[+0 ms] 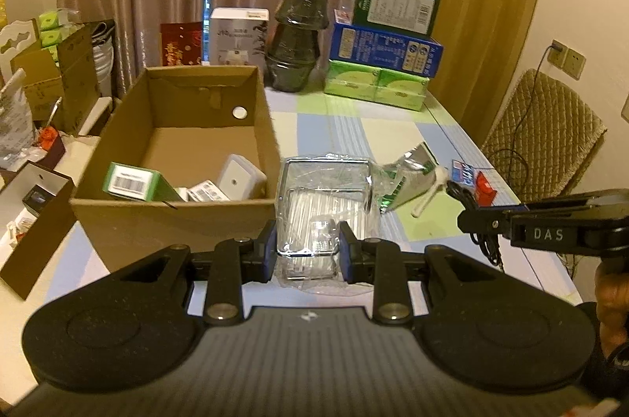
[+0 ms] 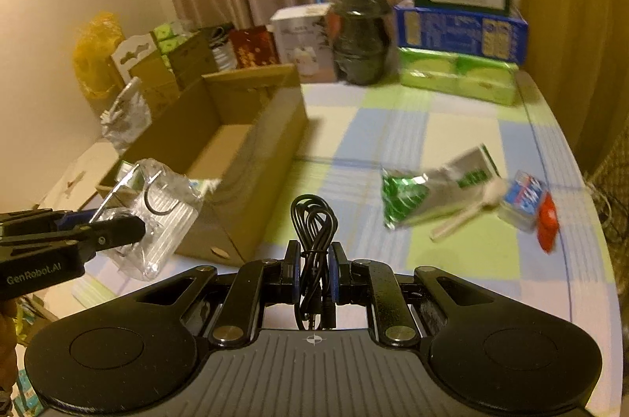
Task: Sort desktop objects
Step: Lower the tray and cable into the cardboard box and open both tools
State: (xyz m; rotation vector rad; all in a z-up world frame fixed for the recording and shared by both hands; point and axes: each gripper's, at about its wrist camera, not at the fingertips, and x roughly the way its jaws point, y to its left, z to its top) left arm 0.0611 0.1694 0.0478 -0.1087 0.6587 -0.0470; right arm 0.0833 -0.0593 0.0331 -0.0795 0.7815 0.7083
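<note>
My left gripper [image 1: 306,252] is shut on a wire rack wrapped in clear plastic [image 1: 326,189] and holds it above the table, just right of the open cardboard box [image 1: 129,220]. The rack also shows in the right wrist view [image 2: 157,216] with the left gripper [image 2: 118,232] on it. My right gripper [image 2: 313,271] is shut on a coiled black cable [image 2: 313,224] above the table; it shows at the right edge of the left wrist view [image 1: 466,216]. The box [image 2: 255,181] holds a green carton [image 1: 133,181] and small white items [image 1: 240,177].
On the checked tablecloth [image 1: 354,134] lie a green-and-silver pouch [image 2: 428,193], a white stick [image 2: 468,212], and a blue-and-red pack [image 2: 530,204]. Stacked cartons [image 1: 385,51] and a dark wrapped jar [image 1: 295,39] stand at the back. Clutter lies left of the box.
</note>
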